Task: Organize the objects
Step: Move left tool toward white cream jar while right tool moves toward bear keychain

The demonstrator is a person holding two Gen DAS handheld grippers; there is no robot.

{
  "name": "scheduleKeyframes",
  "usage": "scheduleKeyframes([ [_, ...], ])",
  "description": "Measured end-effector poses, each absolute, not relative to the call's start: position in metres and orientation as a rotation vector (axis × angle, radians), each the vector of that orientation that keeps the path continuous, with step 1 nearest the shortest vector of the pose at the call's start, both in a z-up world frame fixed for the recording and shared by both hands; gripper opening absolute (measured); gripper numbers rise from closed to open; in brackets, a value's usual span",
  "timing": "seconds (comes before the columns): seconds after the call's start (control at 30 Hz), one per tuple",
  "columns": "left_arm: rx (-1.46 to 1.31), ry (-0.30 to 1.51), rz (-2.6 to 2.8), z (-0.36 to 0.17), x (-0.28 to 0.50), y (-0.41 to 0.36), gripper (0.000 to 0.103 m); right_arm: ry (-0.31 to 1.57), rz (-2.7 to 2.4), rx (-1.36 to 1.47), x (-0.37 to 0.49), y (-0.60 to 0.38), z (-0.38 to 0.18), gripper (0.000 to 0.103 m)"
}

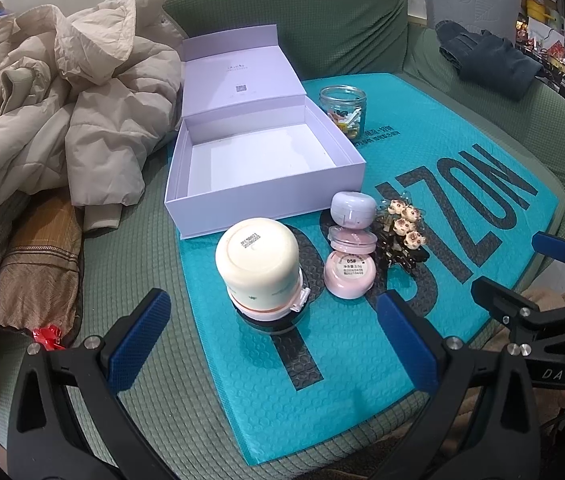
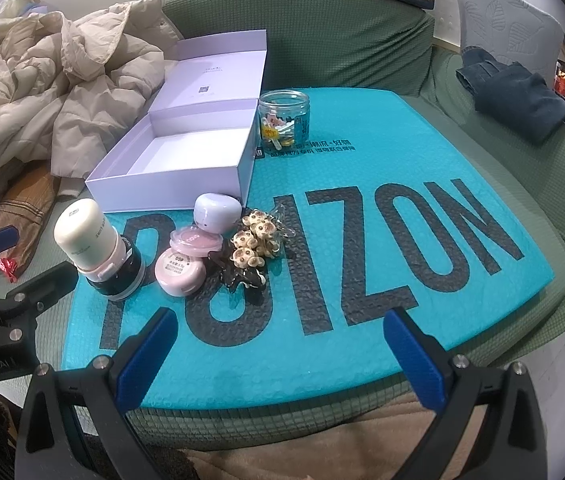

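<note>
Both grippers hang low at the near edge of the sofa seat, each with its blue-padded fingers spread wide and nothing between them. The left gripper (image 1: 274, 336) faces the cream jar (image 1: 257, 262), which stands upside down at about 12 o'clock from it, on a dark round base on the teal mailer (image 1: 462, 288). The right gripper (image 2: 282, 356) sits further toward 3 o'clock, over the mailer's near edge, with bare teal ahead of it.

The loose things bunch together at the mailer's 9 o'clock side. Just beside the cream jar, toward 3 o'clock, lies a pink compact (image 1: 349, 274) with a second pink compact (image 1: 353, 239) touching it behind. The lavender case (image 1: 353, 209) stands at 12 o'clock of those, close to the front wall of the open lavender box (image 1: 218, 208). A cluster of beige flower clips (image 1: 404, 220) lies at 3 o'clock of the compacts, resting on something dark and glossy that I cannot make out.

The box is empty, its lid tipped up behind it. Its left corner hangs off the mailer onto the green sofa cover (image 1: 134, 264). A glass jar (image 1: 343, 110) of small coloured bits stands at the box's far right corner, just beside it. A rumpled beige jacket (image 1: 62, 120) crowds the box from 9 o'clock.

From 1 to 4 o'clock the mailer lies open out to its edge, with dark folded jeans (image 2: 522, 100) well apart beyond it.
</note>
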State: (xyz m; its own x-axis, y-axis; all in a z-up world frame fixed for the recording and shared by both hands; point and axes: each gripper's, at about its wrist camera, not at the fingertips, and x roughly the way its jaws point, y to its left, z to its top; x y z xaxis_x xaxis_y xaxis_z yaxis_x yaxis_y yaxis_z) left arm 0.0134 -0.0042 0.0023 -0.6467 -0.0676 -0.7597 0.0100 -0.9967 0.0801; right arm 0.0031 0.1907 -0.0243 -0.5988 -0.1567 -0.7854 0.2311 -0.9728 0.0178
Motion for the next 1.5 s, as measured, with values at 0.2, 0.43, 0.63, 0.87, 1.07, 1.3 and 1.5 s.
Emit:
scheduleKeyframes([
  [0.2, 1.306, -0.105, -2.808, 0.0, 0.014, -0.004, 0.103, 0.125, -2.625, 1.28, 0.003, 0.191, -0.026, 0.103],
  [0.43, 1.327, -0.092, -2.803, -0.003, 0.011, -0.004, 0.103, 0.122, -2.624, 1.289, 0.004, 0.193, -0.03, 0.103],
  [0.63, 1.342, -0.079, -2.804, -0.005, 0.008, -0.004, 0.103, 0.12, -2.619, 1.308, 0.002, 0.193, -0.032, 0.103],
  [0.87, 1.359, -0.051, -2.804, -0.009, 0.004, -0.007, 0.103, 0.111, -2.61, 1.331, -0.003, 0.193, -0.035, 0.103],
  [1.07, 1.36, 0.008, -2.819, -0.011, 0.001, -0.014, 0.103, 0.092, -2.596, 1.347, -0.008, 0.192, -0.04, 0.103],
  [1.3, 1.348, 0.096, -2.838, -0.014, -0.005, -0.022, 0.103, 0.075, -2.58, 1.358, -0.015, 0.191, -0.048, 0.103],
  [1.5, 1.342, 0.139, -2.849, -0.021, -0.014, -0.026, 0.103, 0.062, -2.575, 1.371, -0.022, 0.191, -0.056, 0.103],
])
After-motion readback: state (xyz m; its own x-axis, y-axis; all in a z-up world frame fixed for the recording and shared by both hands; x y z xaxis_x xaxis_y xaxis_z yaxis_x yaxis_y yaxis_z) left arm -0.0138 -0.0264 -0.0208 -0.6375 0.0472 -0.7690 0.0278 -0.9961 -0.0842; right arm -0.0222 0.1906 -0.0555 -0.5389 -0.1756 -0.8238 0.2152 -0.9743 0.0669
